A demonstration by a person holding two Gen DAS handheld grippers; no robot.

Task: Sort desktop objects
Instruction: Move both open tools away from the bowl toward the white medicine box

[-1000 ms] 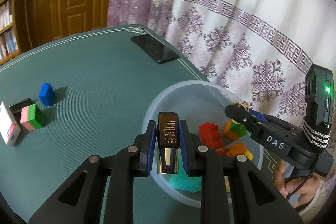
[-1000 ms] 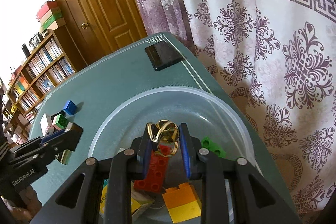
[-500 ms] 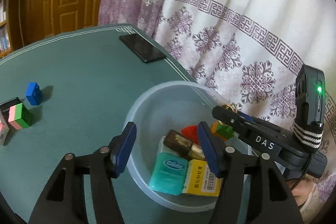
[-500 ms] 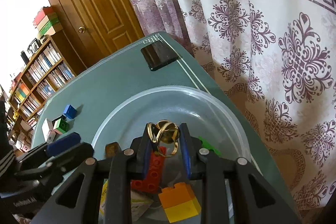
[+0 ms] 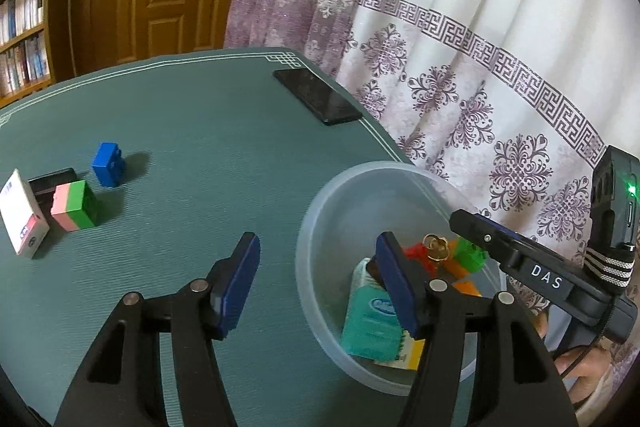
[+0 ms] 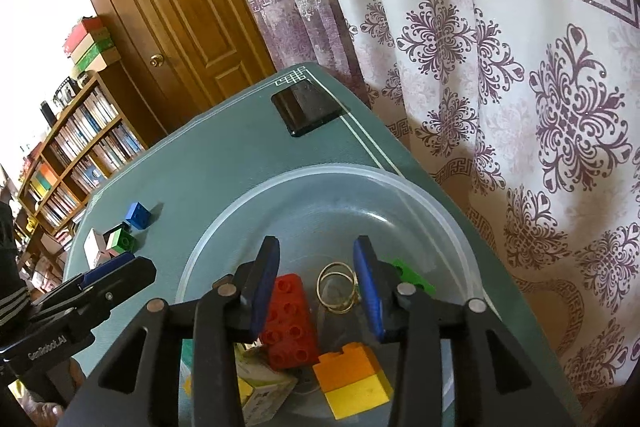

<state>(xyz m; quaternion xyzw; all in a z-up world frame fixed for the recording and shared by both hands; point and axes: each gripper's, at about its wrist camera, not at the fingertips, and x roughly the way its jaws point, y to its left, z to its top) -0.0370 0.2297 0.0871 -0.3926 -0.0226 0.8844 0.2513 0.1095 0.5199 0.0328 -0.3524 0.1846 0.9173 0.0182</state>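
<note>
The left tongs [image 5: 316, 283] stand spread, nothing between their blue rubber-faced pads; the gap frames bare green table [image 5: 208, 163] cloth with a fine ribbed weave. Their right pad overhangs the rim of a round, translucent plastic bowl [image 5: 320, 219] just to the right. Inside it, beneath that pad, lies a teal blister-style pack [image 5: 370, 319] on a yellow carton [image 5: 412, 355], with a dark, glossy little bottle [image 5: 373, 267] mostly hidden behind the pad.

The right tongs [image 6: 316, 279] reach over the same bowl, and their jaws are opening. Between the pads, not pressed by either, hangs or lies a puzzle of thin brass rings [image 6: 336, 287], looped through each other; whether it touches the bowl floor I cannot tell. Just left of it, under the left pad, is a studded red brick [image 6: 288, 319]; nearer the camera sits an orange-and-yellow block [image 6: 352, 379]; beyond the right pad, a flat green brick [image 6: 408, 277].

Well to the left of the left tongs, on the cloth: a blue studded brick [image 5: 107, 163], a pink-and-green cube [image 5: 74, 205], a white carton [image 5: 22, 213] and a small black box [image 5: 50, 183] behind them. Far ahead, near the table's bordered edge, lies a flat black phone [image 5: 318, 101]. A patterned curtain [image 5: 460, 39] hangs beyond.
</note>
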